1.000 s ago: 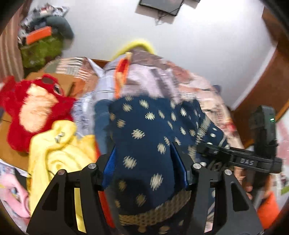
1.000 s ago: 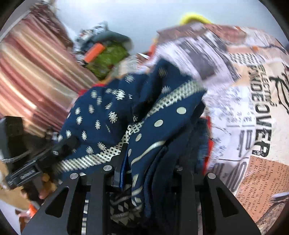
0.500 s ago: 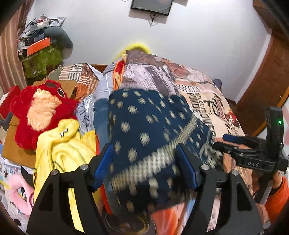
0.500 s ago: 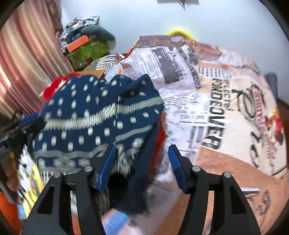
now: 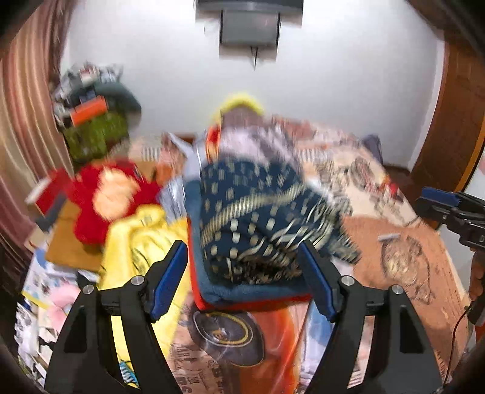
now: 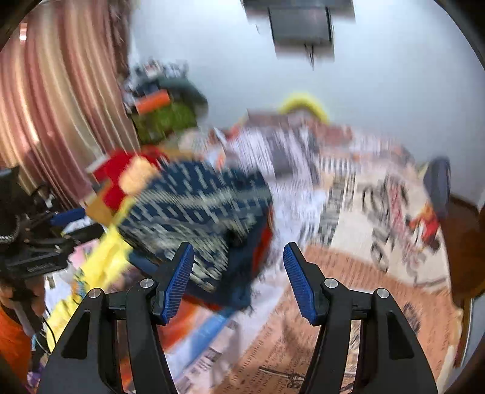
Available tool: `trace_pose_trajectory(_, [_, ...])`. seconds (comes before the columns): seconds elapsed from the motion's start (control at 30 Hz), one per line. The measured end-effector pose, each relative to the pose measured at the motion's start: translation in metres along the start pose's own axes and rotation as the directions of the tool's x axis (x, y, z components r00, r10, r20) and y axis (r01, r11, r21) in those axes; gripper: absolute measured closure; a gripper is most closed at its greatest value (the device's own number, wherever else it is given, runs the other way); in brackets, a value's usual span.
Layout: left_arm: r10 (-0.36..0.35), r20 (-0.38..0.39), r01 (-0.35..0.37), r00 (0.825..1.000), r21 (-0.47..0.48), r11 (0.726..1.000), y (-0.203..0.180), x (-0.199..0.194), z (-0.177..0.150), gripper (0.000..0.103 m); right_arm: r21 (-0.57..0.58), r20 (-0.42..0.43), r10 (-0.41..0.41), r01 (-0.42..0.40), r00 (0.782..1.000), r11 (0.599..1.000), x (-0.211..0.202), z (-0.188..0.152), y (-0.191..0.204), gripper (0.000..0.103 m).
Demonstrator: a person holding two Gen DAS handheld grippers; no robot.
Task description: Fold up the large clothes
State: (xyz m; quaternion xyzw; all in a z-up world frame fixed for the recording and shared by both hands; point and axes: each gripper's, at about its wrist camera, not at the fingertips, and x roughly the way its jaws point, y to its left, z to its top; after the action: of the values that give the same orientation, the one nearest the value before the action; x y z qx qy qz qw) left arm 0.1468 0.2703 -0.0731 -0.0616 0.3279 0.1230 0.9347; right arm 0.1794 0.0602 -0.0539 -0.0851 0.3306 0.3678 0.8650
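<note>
Both claws agape above garment [image 5: 254, 218]

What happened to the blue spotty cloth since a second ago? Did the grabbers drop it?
Yes. Both let go: the left gripper and right gripper opened and pulled back and up. The navy blue cream-dotted folded garment now lies on the stack of folded clothes, clear of the fingers. The red plush toy, yellow garment and newspaper-print bedsheet stayed put.

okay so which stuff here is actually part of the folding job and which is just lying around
Part of the job: navy patterned garment atop a folded stack, left gripper, right gripper, both open.

Lying about: red plush toy, yellow garment, printed bedsheet, wall screen.
</note>
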Motion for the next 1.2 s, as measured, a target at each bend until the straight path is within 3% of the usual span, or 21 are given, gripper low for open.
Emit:
trace_pose_trajectory(0.17, [0.002,0.218,-0.004,0.976,0.009,1.0,-0.017,-0.089,0.013,0.029,-0.051,0.212,0.016,-0.006,0.977,0.999,-0.078,0.014,0.036,0.045])
trace_pose_trajectory(0.33, [-0.025,0.417,0.028,0.909,-0.002,1.0,-0.033,-0.176,0.008,0.029,-0.083,0.393,0.029,0.004,0.919,0.997,-0.144,0.006,0.07,0.045])
trace_pose_trajectory(0.47, [-0.015,0.512,0.014,0.859,0.005,1.0,-0.049,-0.223,-0.012,0.029,-0.077,0.488,0.021,0.019,0.873,0.997,-0.176,-0.011,0.089,0.045])
trace_pose_trajectory(0.6, [0.05,0.573,-0.077,0.818,0.023,0.997,-0.067,-0.25,-0.035,0.029,-0.092,0.509,0.027,0.023,0.861,0.996,-0.186,-0.023,0.104,0.045])
trace_pose_trajectory(0.67, [0.066,0.585,-0.096,0.809,0.019,0.995,-0.072,-0.257,-0.044,0.027,-0.089,0.523,0.015,0.038,0.852,0.995,-0.186,-0.028,0.108,0.041])
trace_pose_trajectory(0.73, [0.075,0.589,-0.103,0.804,0.015,0.995,-0.075,-0.262,-0.052,0.016,-0.07,0.536,-0.019,0.066,0.844,0.995,-0.188,-0.034,0.112,0.025])
trace_pose_trajectory(0.93, [0.099,0.569,-0.103,0.816,-0.024,0.994,-0.07,-0.263,-0.06,0.007,-0.035,0.554,-0.095,0.137,0.827,0.99,-0.191,-0.04,0.117,0.005])
trace_pose_trajectory(1.03, [0.11,0.559,-0.109,0.822,-0.035,0.993,-0.066,-0.26,-0.061,0.006,-0.015,0.549,-0.117,0.15,0.828,0.989,-0.189,-0.038,0.116,0.001])
trace_pose_trajectory(1.2, [0.108,0.537,-0.104,0.836,-0.037,0.994,-0.065,-0.253,-0.062,0.006,-0.009,0.515,-0.118,0.143,0.849,0.99,-0.18,-0.037,0.114,0.001])
